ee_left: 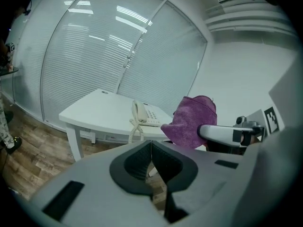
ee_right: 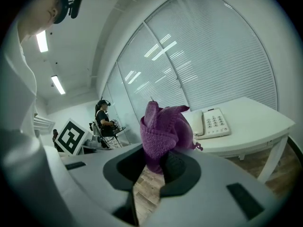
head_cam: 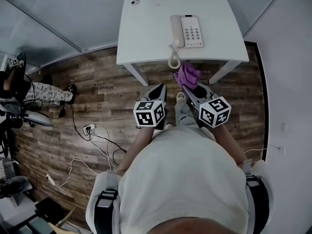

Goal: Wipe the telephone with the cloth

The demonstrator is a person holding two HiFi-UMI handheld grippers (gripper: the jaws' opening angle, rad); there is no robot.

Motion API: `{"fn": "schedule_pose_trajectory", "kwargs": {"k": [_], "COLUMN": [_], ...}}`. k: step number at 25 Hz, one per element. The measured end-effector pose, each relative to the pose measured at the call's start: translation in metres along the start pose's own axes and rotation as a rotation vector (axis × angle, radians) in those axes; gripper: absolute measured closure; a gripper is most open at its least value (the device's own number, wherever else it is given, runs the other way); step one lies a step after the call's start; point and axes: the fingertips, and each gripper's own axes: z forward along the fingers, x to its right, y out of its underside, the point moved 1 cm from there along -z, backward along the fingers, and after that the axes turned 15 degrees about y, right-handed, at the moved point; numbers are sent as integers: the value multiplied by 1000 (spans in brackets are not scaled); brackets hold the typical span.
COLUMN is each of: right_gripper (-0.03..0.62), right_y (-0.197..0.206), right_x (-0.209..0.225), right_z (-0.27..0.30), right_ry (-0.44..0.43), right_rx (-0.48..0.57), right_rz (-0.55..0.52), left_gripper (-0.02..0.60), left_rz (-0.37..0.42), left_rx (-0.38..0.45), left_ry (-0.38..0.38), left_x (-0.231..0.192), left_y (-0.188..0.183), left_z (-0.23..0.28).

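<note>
Person: white shirt (head_cam: 185,179) fills the bottom of the head view; both forearms reach forward to the grippers
Left gripper (ee_left: 150,148): jaws fully together, pads meeting, nothing between them; held over the floor short of the table's near edge, aimed toward the table
Right gripper (ee_right: 158,162): jaws clamped on the cloth, pinching its lower part; the rest of the cloth stands bunched above the pads
Cloth (ee_right: 163,129): purple, terry-like, crumpled into an upright wad; in the head view it sits just in front of the table's near edge, close to the low end of the cord, apart from the telephone body
Telephone (head_cam: 187,31): beige corded desk set, handset in its cradle on the left, keypad on the right; lies flat on the table, about mid-width, in the near half
Cord (head_cam: 174,56): coiled, runs from the handset end to the near table edge and hangs over it
Table (head_cam: 146,28): white top, white legs; small round item (head_cam: 135,2) at the far left corner, too small to identify
Marker cubes: left cube (head_cam: 150,113) and right cube (head_cam: 214,111), one on each gripper
Gripper spacing: side by side, near each other, not touching
Floor (head_cam: 97,91): wood-pattern planks; loose cables (head_cam: 95,140) lie to the left
Background: second person (ee_right: 104,119) with a headset stands by the glass wall, well apart from the table
</note>
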Motion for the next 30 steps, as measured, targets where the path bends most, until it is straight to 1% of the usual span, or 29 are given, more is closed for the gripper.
{"fn": "schedule_pose_trajectory", "kwargs": {"k": [10, 17, 30], "right_gripper": [507, 508, 508], "right_y": [13, 9, 7], "right_x": [-14, -14, -10], "right_z": [-22, -21, -21], "right_ry": [-13, -12, -3], "right_rx": [18, 35, 38], "right_rz": [-16, -28, 3], "left_gripper": [558, 558, 558], "left_rz": [-2, -3, 1], "left_rx": [14, 19, 13], "left_ry": [-3, -4, 8], "left_x": [13, 12, 16], "left_y": [13, 9, 8], "left_z": [-18, -19, -14]}}
